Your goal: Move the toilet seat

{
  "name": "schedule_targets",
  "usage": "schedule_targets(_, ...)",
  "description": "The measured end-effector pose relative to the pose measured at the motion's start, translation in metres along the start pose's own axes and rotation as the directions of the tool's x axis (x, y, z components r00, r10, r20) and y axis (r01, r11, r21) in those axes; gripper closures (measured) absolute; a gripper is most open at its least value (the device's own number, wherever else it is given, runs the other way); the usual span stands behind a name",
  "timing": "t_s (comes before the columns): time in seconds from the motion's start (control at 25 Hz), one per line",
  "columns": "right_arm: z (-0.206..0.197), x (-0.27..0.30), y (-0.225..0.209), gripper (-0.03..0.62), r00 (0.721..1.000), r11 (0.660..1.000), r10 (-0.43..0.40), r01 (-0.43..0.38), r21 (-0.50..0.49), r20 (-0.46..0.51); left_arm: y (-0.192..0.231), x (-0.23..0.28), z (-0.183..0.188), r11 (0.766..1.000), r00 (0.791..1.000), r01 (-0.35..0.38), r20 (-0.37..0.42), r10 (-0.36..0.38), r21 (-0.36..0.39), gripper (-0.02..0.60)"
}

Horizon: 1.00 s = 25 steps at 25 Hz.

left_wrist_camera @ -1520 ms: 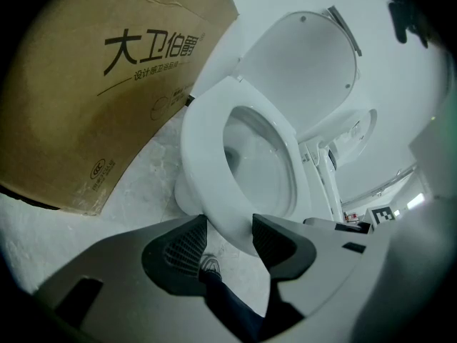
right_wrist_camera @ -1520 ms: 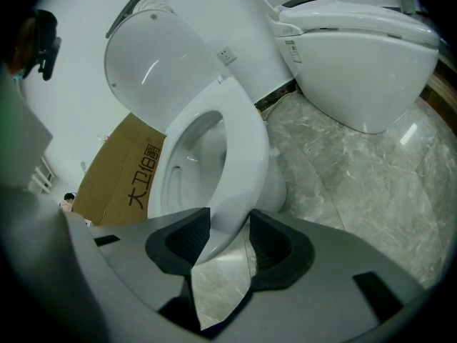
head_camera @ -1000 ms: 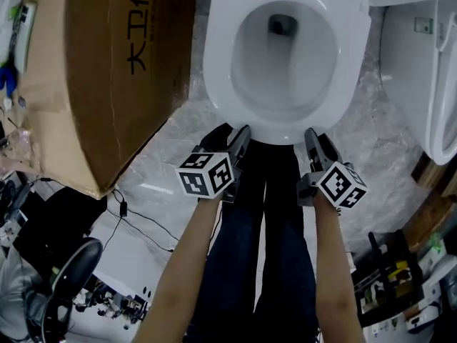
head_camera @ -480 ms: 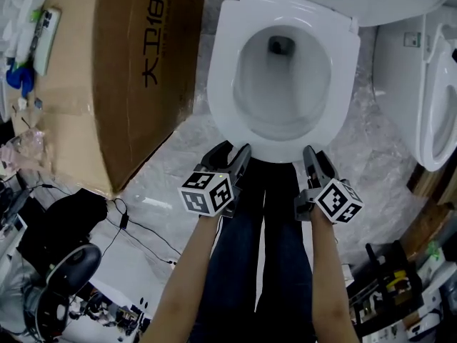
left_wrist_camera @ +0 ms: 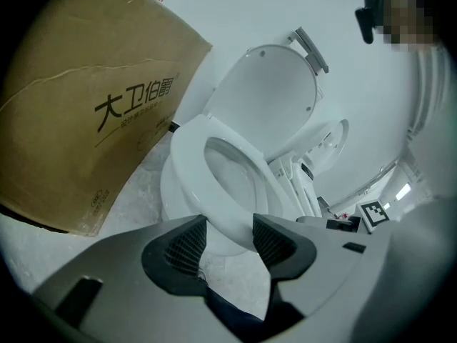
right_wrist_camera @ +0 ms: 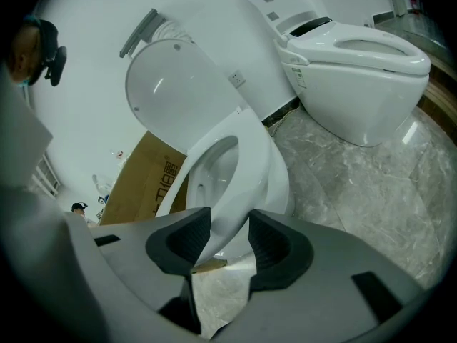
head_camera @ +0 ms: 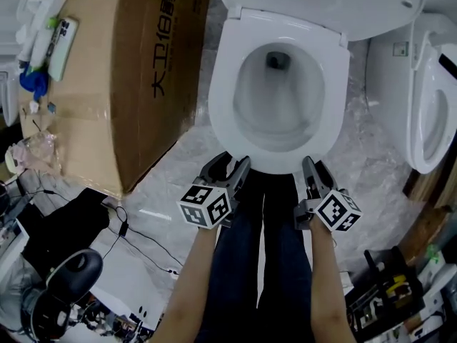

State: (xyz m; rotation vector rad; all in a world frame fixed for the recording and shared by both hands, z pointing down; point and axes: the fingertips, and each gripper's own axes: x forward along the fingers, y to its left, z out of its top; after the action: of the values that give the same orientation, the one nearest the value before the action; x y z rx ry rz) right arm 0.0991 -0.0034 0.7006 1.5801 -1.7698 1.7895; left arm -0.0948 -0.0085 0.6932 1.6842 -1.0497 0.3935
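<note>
Floor [head_camera: 368,145]: grey marbled slabs are lying throughout, glossy and catching pale reflections.
Wall [left_wrist_camera: 235,6]: a plain white surface is rising behind the fixtures.
Cardboard box [head_camera: 136,70]: a large carton is standing at the left, bearing black printed characters; small clutter is sitting on top.
Second toilet [head_camera: 421,98]: a white unit is standing at the right.
Cables [head_camera: 123,219]: black leads are trailing across the floor beside a black bag [head_camera: 64,224].
</note>
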Motion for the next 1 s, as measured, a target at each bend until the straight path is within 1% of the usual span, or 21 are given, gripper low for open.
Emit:
schedule_targets(0.2, 0.013, -0.013, 0.013, 0.416, 1.0, 1.0, -0.001, 0.001, -0.001, 0.028, -0.013, -0.011, 0.013, 1.0, 0.999, 0.005, 0.034, -0.005, 0.002, 0.382)
schedule_targets(0.36, 0.019, -0.021, 0.023, 0.414, 1.0, 1.0, 0.007, -0.007, 0.004, 0.027, -0.022, -0.021, 0.023, 1.0, 0.998, 0.015, 0.054, -0.015, -0.004, 0.38)
schedule_targets(0.64, 0.034, -0.034, 0.039, 0.413, 0.999, 1.0, 0.013, -0.013, 0.001, 0.047, -0.037, -0.035, 0.04, 0.999, 0.996, 0.03, 0.085, -0.028, -0.033, 0.38)
schedule_targets(0.76, 0.037, -0.038, 0.047, 0.411, 0.999, 1.0, 0.025, -0.025, 0.006, 0.045, -0.044, -0.042, 0.048, 0.999, 0.995, 0.045, 0.091, -0.042, -0.025, 0.38)
schedule_targets(1.0, 0.052, -0.048, 0.062, 0.41, 0.997, 0.999, 0.027, -0.029, 0.023, 0.077, -0.057, -0.058, 0.064, 0.998, 0.993, 0.059, 0.099, -0.058, -0.012, 0.38)
